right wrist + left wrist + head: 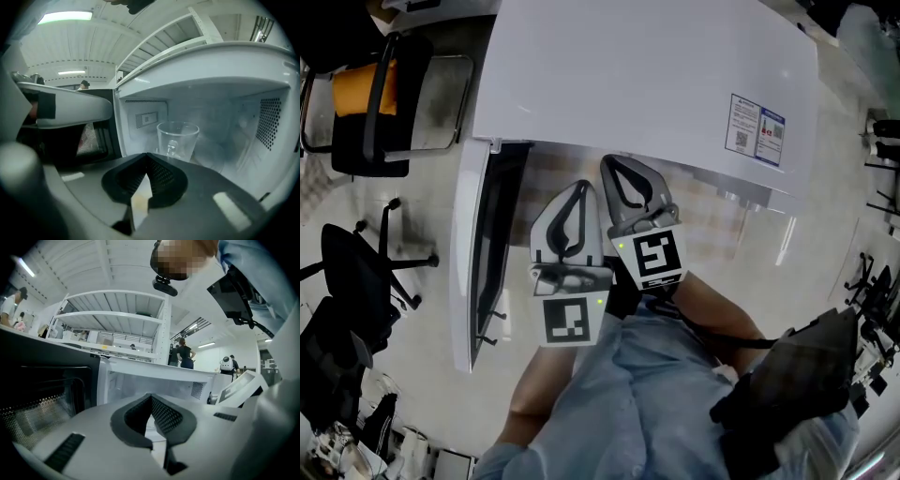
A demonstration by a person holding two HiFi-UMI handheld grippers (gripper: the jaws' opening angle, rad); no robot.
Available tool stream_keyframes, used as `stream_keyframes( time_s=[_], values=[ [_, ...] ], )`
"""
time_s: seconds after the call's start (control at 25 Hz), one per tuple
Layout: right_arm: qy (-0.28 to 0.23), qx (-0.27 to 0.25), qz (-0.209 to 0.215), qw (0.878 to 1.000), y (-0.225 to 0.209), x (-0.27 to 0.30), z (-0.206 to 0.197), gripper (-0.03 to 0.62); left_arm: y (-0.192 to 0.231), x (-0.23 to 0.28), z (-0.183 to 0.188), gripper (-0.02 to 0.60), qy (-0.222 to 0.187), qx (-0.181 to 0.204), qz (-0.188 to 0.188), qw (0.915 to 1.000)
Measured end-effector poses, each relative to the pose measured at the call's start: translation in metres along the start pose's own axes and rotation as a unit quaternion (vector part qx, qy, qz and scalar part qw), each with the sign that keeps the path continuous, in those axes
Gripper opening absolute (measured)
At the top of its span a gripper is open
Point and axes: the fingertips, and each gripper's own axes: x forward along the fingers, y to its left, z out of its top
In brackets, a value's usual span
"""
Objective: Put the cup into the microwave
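Observation:
A clear glass cup [177,140] with a handle stands upright inside the white microwave [656,75], on the cavity floor, apart from both grippers. The microwave door [487,253] hangs open to the left. My right gripper [146,154] is shut with nothing between its pads, just in front of the cup; from above, the right gripper [611,164] points into the opening. My left gripper [580,185] sits beside it on the left, also shut and empty. In its own view the left gripper [150,395] faces the open cavity. The cup is hidden in the head view.
Black office chairs [366,103] stand left of the microwave. A label sticker [757,128] is on its top. White shelving [112,319] and standing people [183,352] are behind. A black bag [797,375] hangs at the person's right side.

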Motion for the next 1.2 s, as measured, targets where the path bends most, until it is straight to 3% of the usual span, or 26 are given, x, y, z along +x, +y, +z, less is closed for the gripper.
stream_keyframes(
  time_s=[0.76, 1.08, 1.2],
  values=[
    [-0.006, -0.010, -0.023, 1.000, -0.034, 0.017, 0.016, 0.003, 0.011, 0.017, 0.005, 0.007, -0.003, -0.008, 0.012, 0.9999],
    [-0.008, -0.013, 0.000, 1.000, -0.018, 0.011, 0.013, 0.005, 0.008, 0.004, 0.005, 0.008, -0.007, -0.004, 0.016, 0.9998],
    [-0.006, 0.004, 0.028, 1.000, -0.001, 0.004, 0.009, 0.005, 0.007, -0.006, 0.008, 0.008, -0.014, -0.004, 0.021, 0.9997]
  ],
)
